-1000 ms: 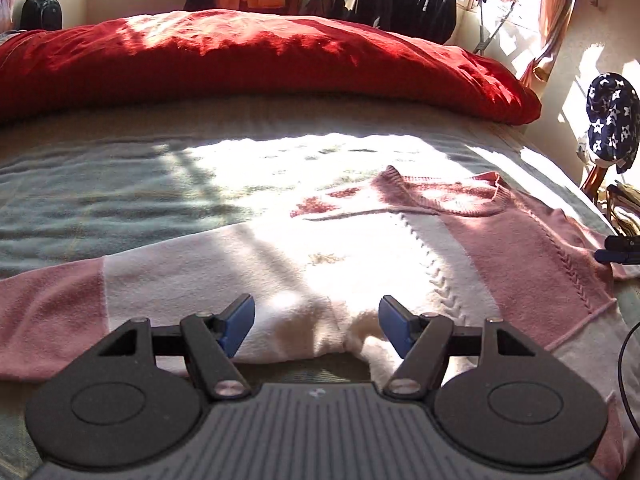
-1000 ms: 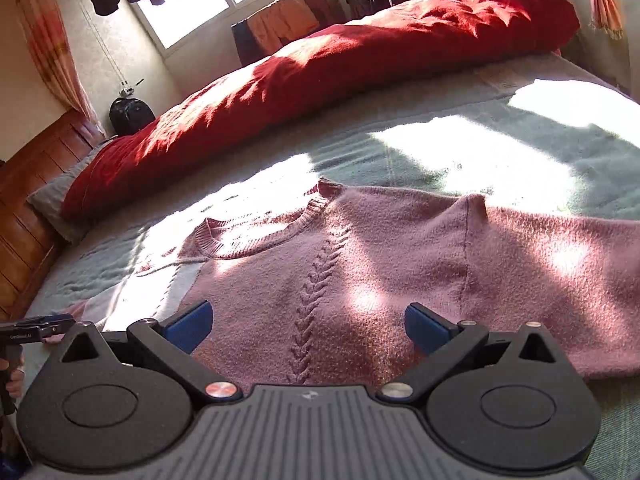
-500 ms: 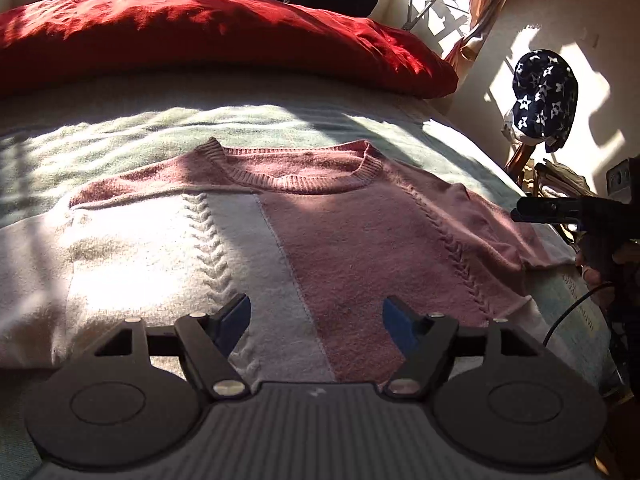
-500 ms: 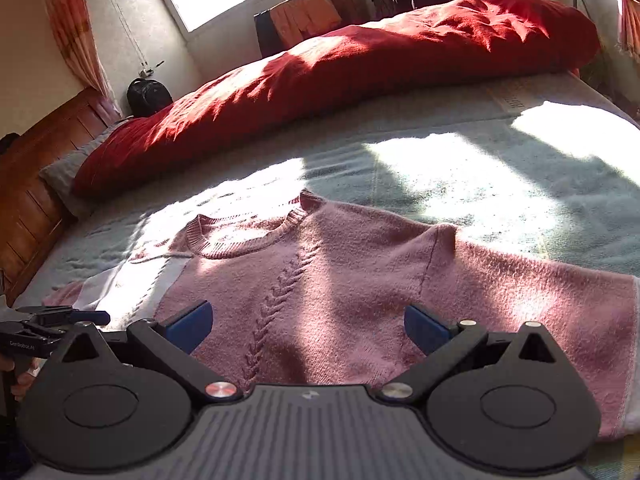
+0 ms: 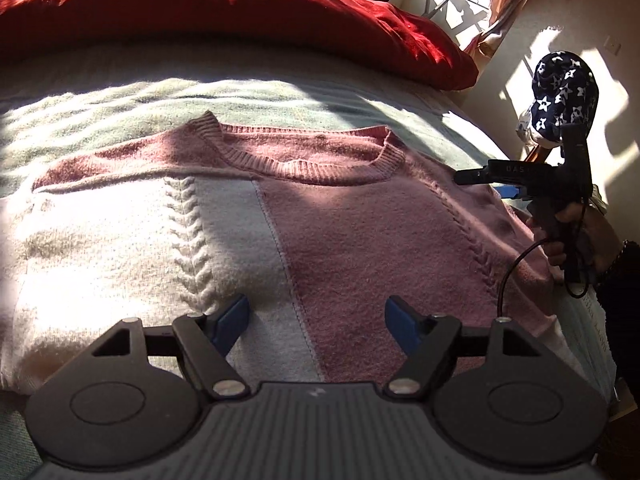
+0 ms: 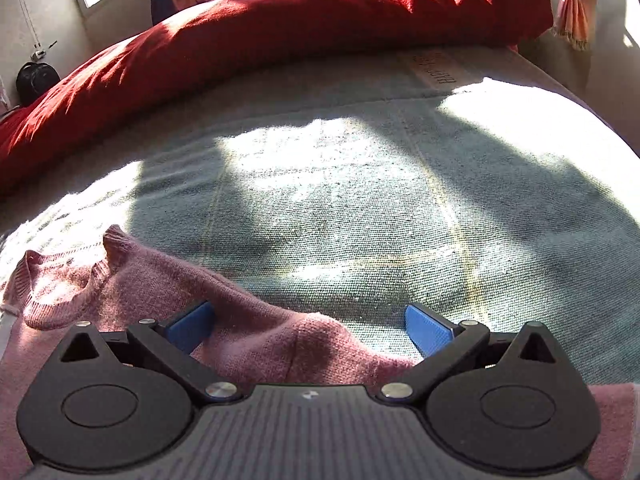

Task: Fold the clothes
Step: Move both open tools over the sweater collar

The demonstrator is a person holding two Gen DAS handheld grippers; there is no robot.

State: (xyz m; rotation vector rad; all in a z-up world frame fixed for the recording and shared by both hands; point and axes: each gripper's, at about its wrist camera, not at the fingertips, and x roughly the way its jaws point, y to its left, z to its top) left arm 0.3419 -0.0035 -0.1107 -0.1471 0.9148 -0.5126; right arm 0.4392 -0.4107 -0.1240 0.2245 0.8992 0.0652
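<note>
A knitted sweater [image 5: 360, 240], half white and half pink, lies flat on the bed with its ribbed collar [image 5: 304, 160] facing the far side. My left gripper [image 5: 316, 312] hovers over its lower middle. Its jaws are opening, with nothing pressed between the blue pads. My right gripper [image 5: 480, 184], held by a hand [image 5: 572, 232], sits at the sweater's right shoulder. In the right wrist view that gripper [image 6: 310, 320] stands open above the pink shoulder edge [image 6: 260, 340], and the pads do not touch the knit.
A pale green blanket [image 6: 360, 200] covers the bed, lit by sun patches. A big red duvet [image 5: 200, 4] lies along the far side. A navy star-patterned cloth [image 5: 564, 92] hangs beside the bed's right edge. Windows and hanging clothes stand behind.
My left gripper has swung right, from the white sleeve side to the sweater's middle. My right gripper has moved right to the shoulder edge, so mostly blanket fills its view.
</note>
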